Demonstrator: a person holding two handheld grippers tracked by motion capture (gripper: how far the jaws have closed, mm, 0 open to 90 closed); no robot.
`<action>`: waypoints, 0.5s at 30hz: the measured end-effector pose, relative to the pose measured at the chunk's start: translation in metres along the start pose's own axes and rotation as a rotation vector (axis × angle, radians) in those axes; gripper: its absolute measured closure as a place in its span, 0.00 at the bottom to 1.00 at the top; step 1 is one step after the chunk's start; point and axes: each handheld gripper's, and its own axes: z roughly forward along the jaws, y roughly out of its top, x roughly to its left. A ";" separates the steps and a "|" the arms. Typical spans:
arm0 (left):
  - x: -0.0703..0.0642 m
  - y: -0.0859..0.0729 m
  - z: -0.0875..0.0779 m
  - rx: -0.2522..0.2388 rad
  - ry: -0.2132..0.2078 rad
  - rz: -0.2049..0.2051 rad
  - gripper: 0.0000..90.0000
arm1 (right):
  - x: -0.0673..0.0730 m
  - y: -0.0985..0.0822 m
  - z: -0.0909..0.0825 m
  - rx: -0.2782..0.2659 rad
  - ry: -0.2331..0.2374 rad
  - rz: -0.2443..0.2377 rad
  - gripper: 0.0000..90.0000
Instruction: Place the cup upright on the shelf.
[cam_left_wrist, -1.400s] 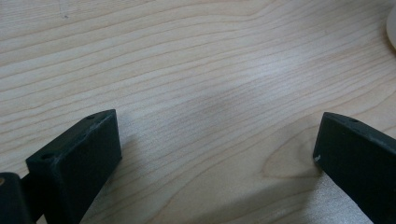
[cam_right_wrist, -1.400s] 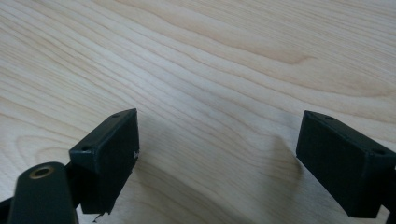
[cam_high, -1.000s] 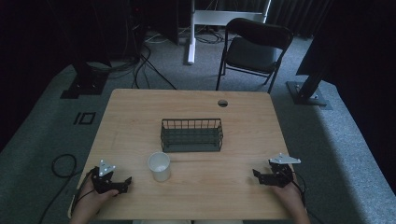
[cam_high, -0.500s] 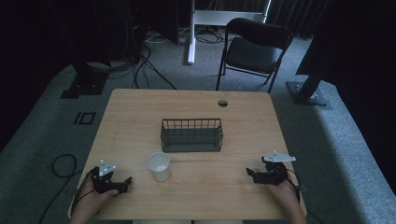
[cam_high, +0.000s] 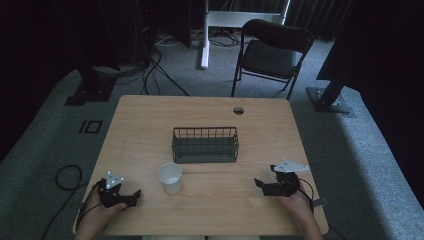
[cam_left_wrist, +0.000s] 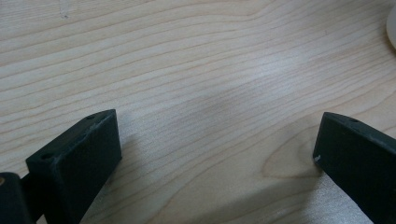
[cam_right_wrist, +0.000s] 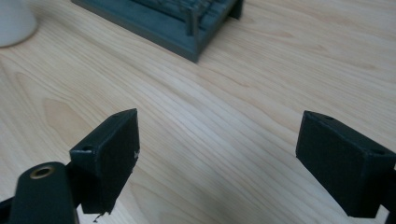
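A dark wire basket stands at the middle of the wooden table, with nothing inside it that I can see. A white cup stands upright in front of its left end. My left gripper rests near the front left corner, held by a hand, jaws pointing right toward the cup. In the left gripper view that gripper is open over bare wood, the cup's rim at the top right. My right gripper sits at the front right, pointing left. It stands open, facing the basket's corner and the cup.
A round cable hole is in the table near its far edge. A black folding chair stands behind the table on grey carpet. Cables and stand bases lie on the floor to the left and right.
My right gripper has slid leftward along the front of the table, toward the middle. The left gripper, cup and basket have stayed put.
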 end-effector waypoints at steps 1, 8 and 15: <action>0.000 0.000 0.000 0.000 0.000 0.000 0.01 | 0.002 0.002 0.001 0.002 0.007 -0.002 0.15; 0.000 0.000 0.000 0.000 0.000 0.000 0.01 | 0.013 0.011 0.006 -0.011 0.036 -0.028 0.15; 0.000 0.000 0.000 0.000 0.000 0.000 0.01 | 0.026 0.020 0.013 -0.016 0.060 -0.055 0.15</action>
